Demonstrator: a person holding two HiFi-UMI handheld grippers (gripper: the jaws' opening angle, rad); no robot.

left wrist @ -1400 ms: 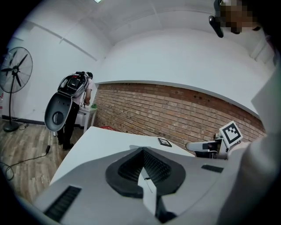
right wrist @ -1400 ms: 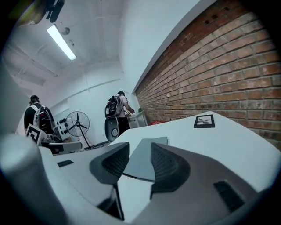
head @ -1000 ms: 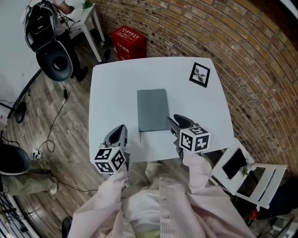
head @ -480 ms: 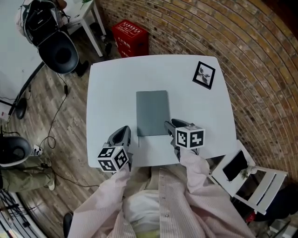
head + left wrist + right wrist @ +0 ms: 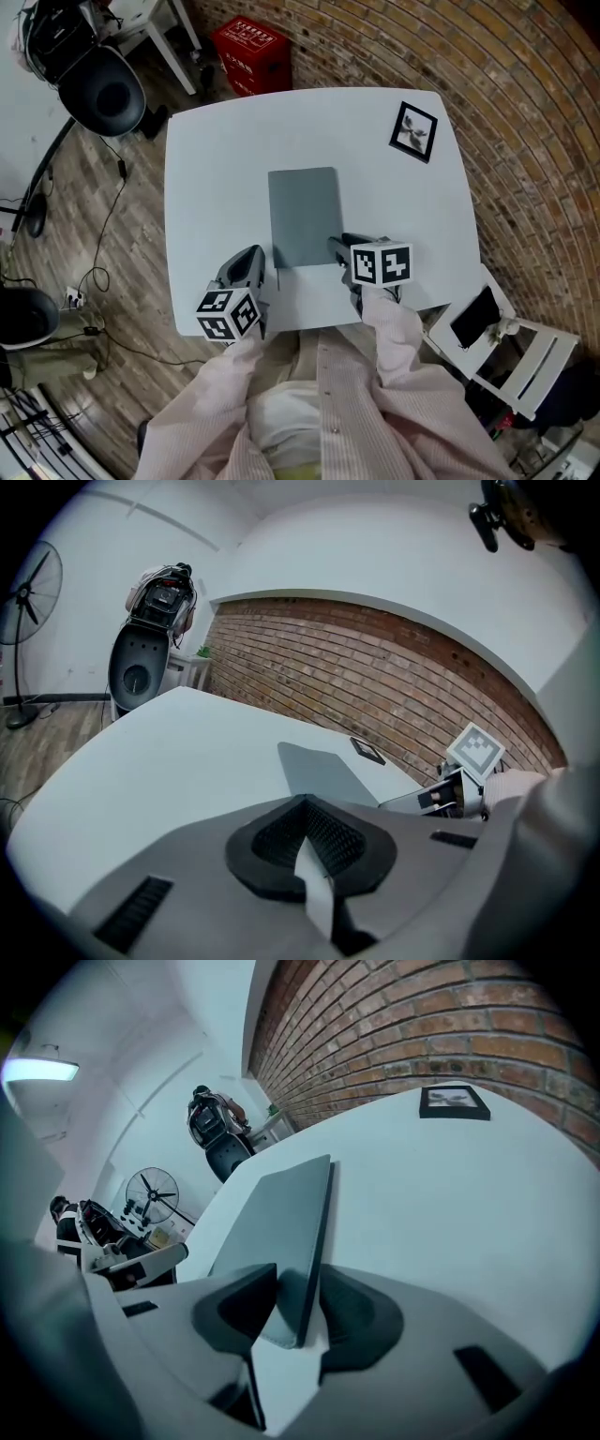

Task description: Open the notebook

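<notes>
Pinching the near right corner of the closed notebook point(image 5: 303, 217) with the right gripper point(image 5: 337, 247); lying flat on the table point(image 5: 216, 150), long axis straight ahead. Left gripper point(image 5: 253, 255) pressed shut, empty, just beside the near left corner.

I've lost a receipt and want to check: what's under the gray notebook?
The notebook lies closed on the white table, and only bare tabletop shows around its edges. Anything beneath it is covered. The right tool has its jaws around the near corner.
</notes>
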